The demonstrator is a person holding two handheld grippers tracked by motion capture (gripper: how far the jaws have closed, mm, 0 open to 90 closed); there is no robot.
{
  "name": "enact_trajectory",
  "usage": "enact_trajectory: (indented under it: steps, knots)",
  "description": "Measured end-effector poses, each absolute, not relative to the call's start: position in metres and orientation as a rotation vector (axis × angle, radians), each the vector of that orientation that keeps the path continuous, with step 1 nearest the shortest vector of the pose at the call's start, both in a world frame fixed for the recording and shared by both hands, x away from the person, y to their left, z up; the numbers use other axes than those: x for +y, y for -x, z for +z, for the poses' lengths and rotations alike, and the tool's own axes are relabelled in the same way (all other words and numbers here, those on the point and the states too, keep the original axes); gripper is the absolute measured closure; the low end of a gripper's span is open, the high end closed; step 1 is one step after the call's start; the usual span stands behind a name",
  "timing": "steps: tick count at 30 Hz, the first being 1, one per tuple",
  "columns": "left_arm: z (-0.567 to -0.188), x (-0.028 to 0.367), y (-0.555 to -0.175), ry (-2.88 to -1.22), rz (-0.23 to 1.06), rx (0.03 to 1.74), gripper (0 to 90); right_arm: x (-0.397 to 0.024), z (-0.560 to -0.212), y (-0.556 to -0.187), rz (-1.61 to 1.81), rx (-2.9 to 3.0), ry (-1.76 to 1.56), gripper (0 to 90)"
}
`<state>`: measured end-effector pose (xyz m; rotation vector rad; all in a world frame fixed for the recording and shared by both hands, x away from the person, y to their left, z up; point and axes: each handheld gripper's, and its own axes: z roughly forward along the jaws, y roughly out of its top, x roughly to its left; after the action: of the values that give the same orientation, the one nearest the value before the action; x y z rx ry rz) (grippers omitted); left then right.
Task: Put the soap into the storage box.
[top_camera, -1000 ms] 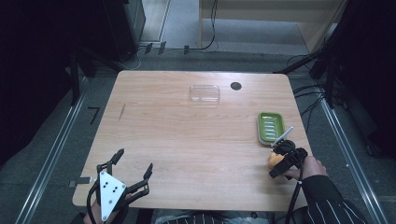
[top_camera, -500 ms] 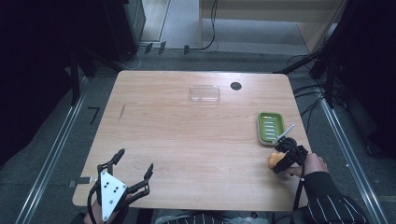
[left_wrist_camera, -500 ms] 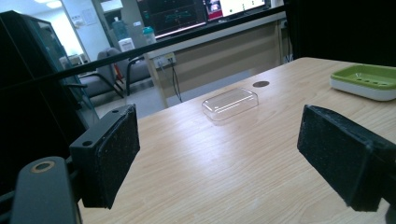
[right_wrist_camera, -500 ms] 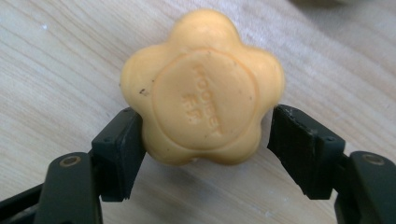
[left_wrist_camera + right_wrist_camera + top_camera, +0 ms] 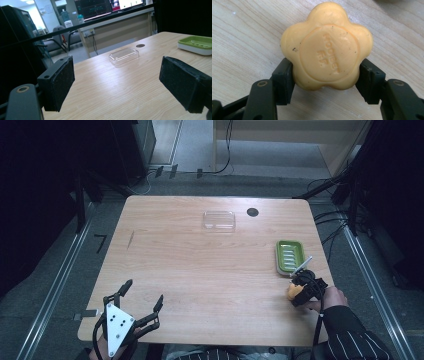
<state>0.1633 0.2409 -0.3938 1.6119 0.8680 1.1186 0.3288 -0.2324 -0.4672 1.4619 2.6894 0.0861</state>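
Note:
An orange flower-shaped soap (image 5: 327, 47) lies on the wooden table near its right edge, and in the high view the soap (image 5: 294, 291) sits just in front of a green soap dish (image 5: 290, 256). My right gripper (image 5: 327, 82) has just been closing and is now shut on the soap, with a pad pressing on each side. From above, the right gripper (image 5: 296, 289) is held by a hand in a striped sleeve. My left gripper (image 5: 144, 291) stands open at the table's near left corner. Nothing lies between the left gripper's (image 5: 122, 82) pads.
A clear plastic lid (image 5: 219, 220) lies at the far middle of the table, beside a dark round hole (image 5: 252, 212). The left gripper view shows the lid (image 5: 124, 55) ahead and the green dish (image 5: 197, 43) to the right. Dark racks and cables surround the table.
The right gripper's jaws have closed in on the soap. Both hands stay where they were.

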Motion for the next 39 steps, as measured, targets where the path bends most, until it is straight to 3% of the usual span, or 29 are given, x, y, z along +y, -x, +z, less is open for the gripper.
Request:
enact_trajectory:
  steps: [39]
  knots:
    - [-0.394, 0.241, -0.164, -1.611, 1.120, 0.867, 13.0, -0.231, -0.449, -0.328, 0.190, 2.643, -1.443, 39.4]
